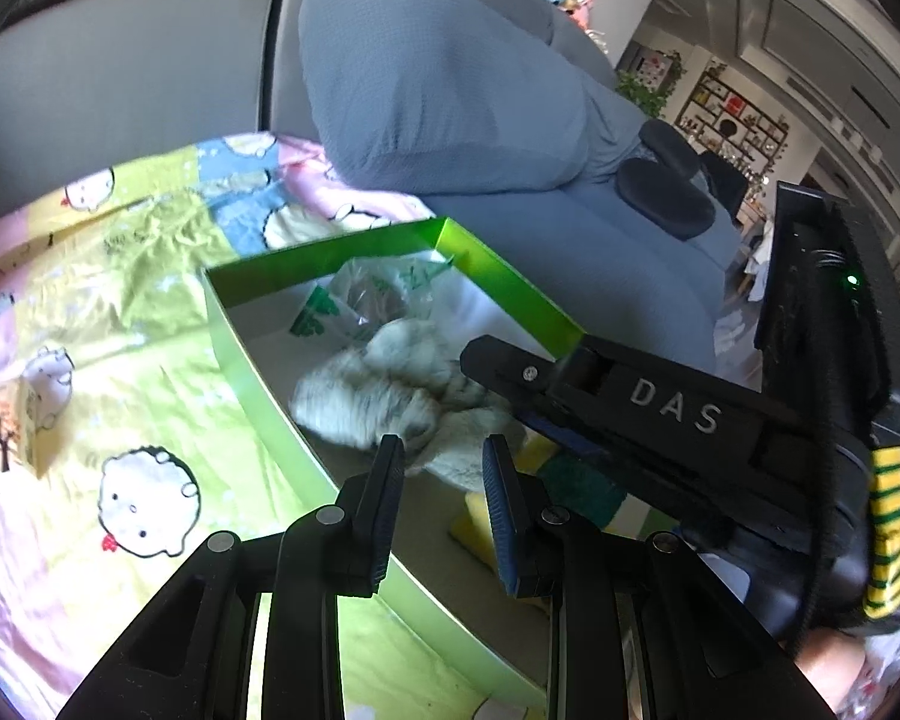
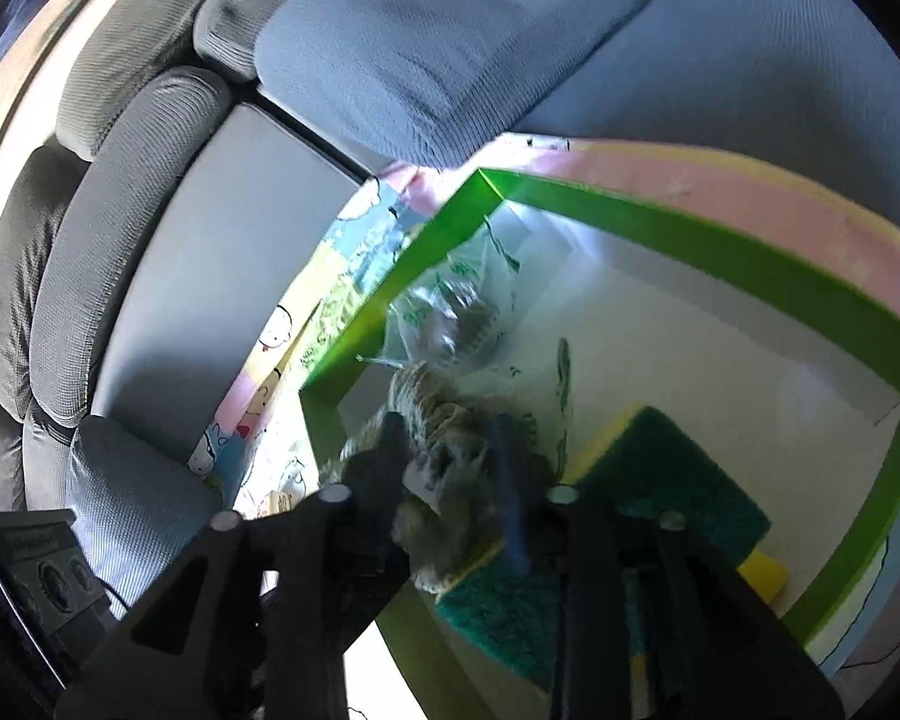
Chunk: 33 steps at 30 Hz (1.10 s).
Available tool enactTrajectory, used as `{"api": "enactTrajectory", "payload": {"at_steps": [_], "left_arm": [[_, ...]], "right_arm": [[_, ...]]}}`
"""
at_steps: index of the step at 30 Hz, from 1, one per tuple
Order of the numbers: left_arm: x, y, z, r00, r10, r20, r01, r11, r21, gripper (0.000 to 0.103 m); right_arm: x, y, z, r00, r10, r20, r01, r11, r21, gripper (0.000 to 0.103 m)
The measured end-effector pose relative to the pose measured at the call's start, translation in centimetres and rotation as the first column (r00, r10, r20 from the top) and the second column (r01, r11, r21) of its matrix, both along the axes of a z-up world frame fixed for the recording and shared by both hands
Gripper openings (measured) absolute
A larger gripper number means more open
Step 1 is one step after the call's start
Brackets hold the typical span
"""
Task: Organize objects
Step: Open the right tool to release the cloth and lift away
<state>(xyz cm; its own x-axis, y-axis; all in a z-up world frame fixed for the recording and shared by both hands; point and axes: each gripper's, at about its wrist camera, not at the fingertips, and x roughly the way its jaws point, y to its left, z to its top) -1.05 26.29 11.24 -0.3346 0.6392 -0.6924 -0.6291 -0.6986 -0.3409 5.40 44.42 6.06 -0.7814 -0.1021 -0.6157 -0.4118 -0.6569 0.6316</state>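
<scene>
R gripper (image 2: 450,468) fingers part-open round furry grey toy (image 1: 390,396) inside green box (image 1: 498,276), apparently releasing it w/ sponges (image 2: 672,468); L gripper (image 1: 444,480) narrow, empty

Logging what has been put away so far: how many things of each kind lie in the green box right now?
Fluffy grey-white fabric piece: 1
Clear plastic bag with green print: 1
Green-and-yellow scouring sponge: 1
Total in the green box: 3
</scene>
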Motion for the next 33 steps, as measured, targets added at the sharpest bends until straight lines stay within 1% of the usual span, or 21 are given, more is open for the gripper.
{"api": "enactTrajectory", "payload": {"at_steps": [4, 8, 10, 12, 14, 15, 16, 18, 19, 20, 21, 22, 23, 28, 31, 33], "left_arm": [[0.2, -0.6, 0.8, 1.000, 0.008, -0.018, -0.008, 1.000, 0.003, 0.026], [0.3, -1.2, 1.4, 0.999, 0.014, -0.030, -0.014, 1.000, 0.011, 0.026], [0.8, -1.3, 1.7, 0.999, 0.015, -0.036, -0.014, 1.000, 0.016, 0.026], [0.9, -1.5, 1.9, 0.999, 0.005, -0.036, -0.004, 1.000, 0.027, 0.027], [1.0, -1.6, 2.0, 0.999, 0.003, -0.037, -0.003, 1.000, 0.019, 0.028], [1.1, -1.7, 2.1, 0.999, 0.003, -0.041, -0.002, 1.000, 0.016, 0.029], [1.4, -1.9, 2.2, 0.999, 0.003, -0.048, -0.003, 1.000, 0.016, 0.030], [1.6, -2.4, 2.4, 0.998, 0.009, -0.063, -0.008, 1.000, 0.018, 0.041], [1.7, -2.7, 2.5, 0.997, 0.019, -0.069, -0.017, 1.000, 0.019, 0.045], [1.8, -2.9, 2.5, 0.997, 0.027, -0.073, -0.025, 0.999, 0.022, 0.052], [1.8, -3.4, 2.5, 0.997, 0.034, -0.075, -0.032, 0.999, 0.032, 0.057], [1.8, -3.7, 2.4, 0.996, 0.041, -0.073, -0.038, 0.999, 0.039, 0.059], [1.8, -4.1, 2.3, 0.996, 0.048, -0.070, -0.045, 0.998, 0.041, 0.061], [1.8, -6.9, 1.5, 0.991, 0.124, -0.041, -0.122, 0.991, 0.057, 0.062], [2.2, -9.4, 1.4, 0.975, 0.221, -0.025, -0.219, 0.974, 0.053, 0.062], [2.8, -11.2, 1.5, 0.963, 0.267, -0.031, -0.264, 0.961, 0.077, 0.062]], "right_arm": [[0.3, 0.0, 0.5, 1.000, -0.007, -0.020, 0.007, 1.000, 0.006, 0.042], [0.6, 0.1, 0.8, 1.000, -0.016, -0.025, 0.016, 1.000, 0.008, 0.045], [0.8, 0.0, 1.2, 0.999, -0.022, -0.027, 0.023, 1.000, 0.020, 0.049], [1.1, -0.1, 1.5, 0.999, -0.032, -0.022, 0.033, 0.999, 0.040, 0.051], [1.3, -0.2, 2.0, 0.999, -0.050, -0.001, 0.050, 0.996, 0.073, 0.051], [1.5, -0.3, 2.2, 0.998, -0.062, 0.004, 0.061, 0.994, 0.090, 0.054], [1.7, -0.4, 2.5, 0.997, -0.073, 0.005, 0.072, 0.991, 0.111, 0.060], [2.0, -0.5, 3.0, 0.997, -0.078, -0.004, 0.078, 0.988, 0.130, 0.064], [2.1, -0.6, 3.1, 0.997, -0.079, -0.008, 0.079, 0.988, 0.136, 0.064], [2.2, -0.7, 3.3, 0.997, -0.079, -0.011, 0.079, 0.987, 0.141, 0.065], [2.3, -0.8, 3.4, 0.997, -0.079, -0.012, 0.080, 0.986, 0.146, 0.068], [2.3, -1.0, 3.6, 0.997, -0.076, -0.015, 0.078, 0.985, 0.155, 0.074], [2.4, -1.1, 3.7, 0.997, -0.075, -0.018, 0.077, 0.984, 0.162, 0.075], [2.2, -2.1, 4.1, 0.998, -0.062, -0.023, 0.065, 0.982, 0.177, 0.076], [1.9, -2.9, 4.3, 0.999, -0.042, -0.022, 0.045, 0.982, 0.185, 0.076], [1.5, -3.7, 4.5, 1.000, -0.022, -0.021, 0.026, 0.981, 0.192, 0.077]]}}
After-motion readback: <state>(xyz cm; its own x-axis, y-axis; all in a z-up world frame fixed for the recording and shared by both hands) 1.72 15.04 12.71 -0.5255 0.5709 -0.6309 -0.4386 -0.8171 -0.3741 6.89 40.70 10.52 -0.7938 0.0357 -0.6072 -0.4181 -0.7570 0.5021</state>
